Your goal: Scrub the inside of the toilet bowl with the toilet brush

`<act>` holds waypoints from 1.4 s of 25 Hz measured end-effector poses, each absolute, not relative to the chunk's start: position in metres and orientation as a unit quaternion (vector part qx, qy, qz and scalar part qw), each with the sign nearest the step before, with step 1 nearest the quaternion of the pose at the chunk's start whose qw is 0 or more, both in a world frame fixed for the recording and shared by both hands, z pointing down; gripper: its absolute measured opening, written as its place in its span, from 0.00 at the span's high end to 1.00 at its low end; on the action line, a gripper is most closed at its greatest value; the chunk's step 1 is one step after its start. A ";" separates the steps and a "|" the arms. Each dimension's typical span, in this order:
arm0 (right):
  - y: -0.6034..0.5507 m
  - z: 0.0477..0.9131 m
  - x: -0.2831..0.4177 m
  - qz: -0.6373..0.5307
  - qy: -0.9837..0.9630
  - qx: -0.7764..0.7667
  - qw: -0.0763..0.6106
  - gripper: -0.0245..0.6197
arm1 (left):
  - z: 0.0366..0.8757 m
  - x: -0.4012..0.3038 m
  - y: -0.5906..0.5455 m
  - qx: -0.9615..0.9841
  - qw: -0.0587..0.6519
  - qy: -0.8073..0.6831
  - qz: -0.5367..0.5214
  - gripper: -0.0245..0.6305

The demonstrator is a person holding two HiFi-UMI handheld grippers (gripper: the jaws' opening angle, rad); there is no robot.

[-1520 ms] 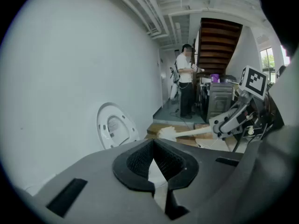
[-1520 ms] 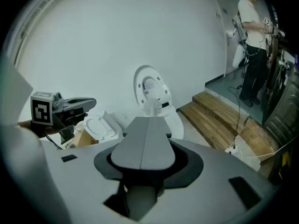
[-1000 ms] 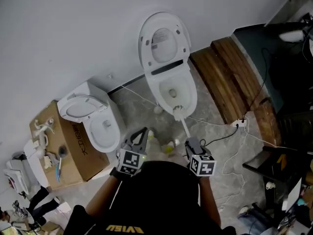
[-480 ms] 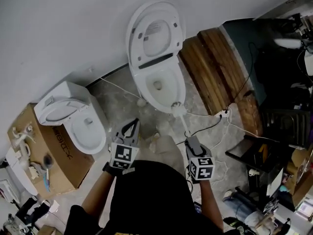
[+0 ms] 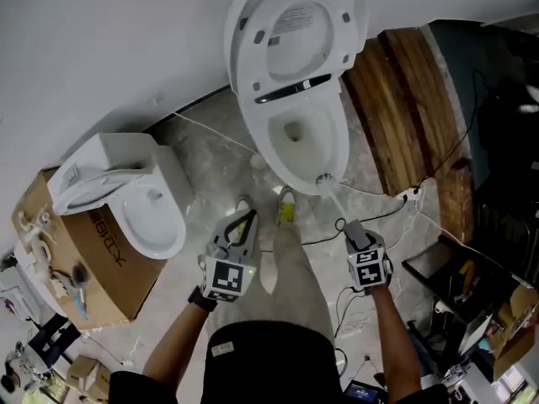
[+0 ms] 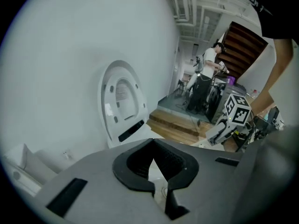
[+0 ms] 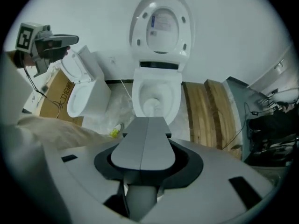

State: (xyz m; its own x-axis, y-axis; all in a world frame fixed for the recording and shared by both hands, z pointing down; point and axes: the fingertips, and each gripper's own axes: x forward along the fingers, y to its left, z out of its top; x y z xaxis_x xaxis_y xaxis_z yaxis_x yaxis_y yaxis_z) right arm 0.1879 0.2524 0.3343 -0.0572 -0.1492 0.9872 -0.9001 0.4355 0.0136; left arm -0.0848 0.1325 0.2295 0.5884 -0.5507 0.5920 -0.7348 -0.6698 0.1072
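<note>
A white toilet (image 5: 303,137) stands against the wall with its lid (image 5: 295,32) raised. The white toilet brush (image 5: 325,181) has its head at the bowl's front rim, and its handle slants down into my right gripper (image 5: 347,228), which is shut on it. In the right gripper view the brush head (image 7: 152,107) sits low in the front of the bowl (image 7: 157,90), past my right gripper (image 7: 148,120). My left gripper (image 5: 243,225) hangs open over the floor left of the toilet, holding nothing. The left gripper (image 6: 154,160) faces the raised lid (image 6: 120,101).
A second white toilet (image 5: 139,204) stands at the left beside a cardboard box (image 5: 63,263). A wooden step (image 5: 408,108) lies right of the bowl, with a power strip (image 5: 413,194) and cables on the floor. A person (image 6: 203,85) stands in the far background.
The view has moved closer to the toilet, which now looks larger. The brush head stays at the bowl's front rim, with the right gripper still shut on the handle. The left gripper stays open.
</note>
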 end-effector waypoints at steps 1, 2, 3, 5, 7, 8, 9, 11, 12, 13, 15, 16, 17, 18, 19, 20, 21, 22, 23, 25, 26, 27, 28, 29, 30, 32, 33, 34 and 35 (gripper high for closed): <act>0.239 0.351 0.195 0.348 -0.647 0.406 0.544 0.69 | 0.242 -0.081 0.123 0.871 0.172 -0.374 0.268 0.94; 0.226 0.366 0.201 0.351 -0.652 0.404 0.538 0.69 | 0.255 -0.076 0.113 0.868 0.166 -0.381 0.274 0.94; 0.212 0.382 0.207 0.352 -0.657 0.401 0.533 0.69 | 0.268 -0.070 0.105 0.866 0.148 -0.384 0.284 0.94; 0.186 0.415 0.215 0.351 -0.668 0.390 0.528 0.69 | 0.291 -0.050 0.094 0.869 0.083 -0.370 0.318 0.94; 0.168 0.446 0.218 0.346 -0.682 0.366 0.530 0.69 | 0.314 -0.025 0.087 0.874 0.028 -0.345 0.341 0.94; 0.159 0.460 0.217 0.342 -0.691 0.347 0.534 0.69 | 0.324 -0.014 0.084 0.876 0.014 -0.337 0.344 0.94; 0.151 0.473 0.214 0.336 -0.700 0.327 0.539 0.69 | 0.335 -0.004 0.081 0.878 0.008 -0.333 0.344 0.94; 0.134 0.500 0.205 0.326 -0.717 0.297 0.539 0.69 | 0.359 0.010 0.075 0.879 -0.011 -0.325 0.350 0.94; 0.124 0.514 0.198 0.324 -0.725 0.293 0.533 0.69 | 0.373 0.013 0.070 0.877 -0.031 -0.317 0.359 0.94; 0.116 0.525 0.192 0.321 -0.730 0.293 0.527 0.69 | 0.386 0.016 0.067 0.875 -0.054 -0.308 0.370 0.94; 0.111 0.544 0.184 0.314 -0.736 0.291 0.525 0.69 | 0.408 0.021 0.072 0.872 -0.071 -0.298 0.381 0.94; 0.111 0.551 0.181 0.314 -0.739 0.284 0.524 0.69 | 0.416 0.023 0.077 0.874 -0.067 -0.296 0.379 0.94; 0.111 0.559 0.176 0.316 -0.743 0.274 0.523 0.69 | 0.423 0.024 0.081 0.877 -0.062 -0.295 0.374 0.94; 0.110 0.567 0.168 0.319 -0.748 0.259 0.521 0.69 | 0.430 0.024 0.085 0.880 -0.062 -0.291 0.371 0.94; 0.109 0.574 0.160 0.319 -0.754 0.243 0.521 0.69 | 0.437 0.024 0.090 0.882 -0.066 -0.285 0.370 0.94; 0.109 0.580 0.153 0.314 -0.757 0.230 0.524 0.69 | 0.444 0.025 0.095 0.884 -0.071 -0.277 0.370 0.94; 0.108 0.585 0.150 0.305 -0.759 0.223 0.530 0.69 | 0.451 0.026 0.099 0.885 -0.074 -0.270 0.372 0.94; 0.106 0.588 0.148 0.295 -0.761 0.219 0.535 0.69 | 0.456 0.026 0.103 0.887 -0.073 -0.265 0.372 0.94; 0.105 0.590 0.146 0.287 -0.761 0.218 0.539 0.69 | 0.459 0.025 0.106 0.888 -0.069 -0.265 0.370 0.94; 0.103 0.591 0.137 0.274 -0.763 0.213 0.545 0.69 | 0.460 0.019 0.109 0.888 -0.054 -0.275 0.365 0.94; 0.102 0.591 0.132 0.267 -0.765 0.208 0.547 0.69 | 0.459 0.015 0.109 0.885 -0.045 -0.284 0.365 0.94; 0.099 0.592 0.128 0.259 -0.768 0.203 0.549 0.69 | 0.459 0.013 0.108 0.883 -0.038 -0.294 0.365 0.94; 0.096 0.592 0.127 0.251 -0.770 0.199 0.552 0.69 | 0.459 0.013 0.106 0.880 -0.032 -0.303 0.363 0.94; 0.091 0.592 0.127 0.244 -0.771 0.196 0.555 0.69 | 0.459 0.014 0.103 0.879 -0.025 -0.311 0.361 0.94; 0.088 0.591 0.127 0.239 -0.770 0.195 0.559 0.69 | 0.459 0.015 0.101 0.878 -0.016 -0.317 0.358 0.94; 0.087 0.592 0.120 0.233 -0.768 0.191 0.565 0.69 | 0.459 0.013 0.099 0.877 0.001 -0.326 0.354 0.94; 0.084 0.593 0.117 0.229 -0.769 0.188 0.567 0.69 | 0.459 0.012 0.096 0.876 0.005 -0.330 0.352 0.94; 0.079 0.595 0.114 0.223 -0.769 0.186 0.569 0.69 | 0.459 0.012 0.093 0.875 0.008 -0.335 0.349 0.94; 0.073 0.597 0.111 0.216 -0.770 0.185 0.571 0.69 | 0.459 0.012 0.089 0.875 0.011 -0.340 0.346 0.94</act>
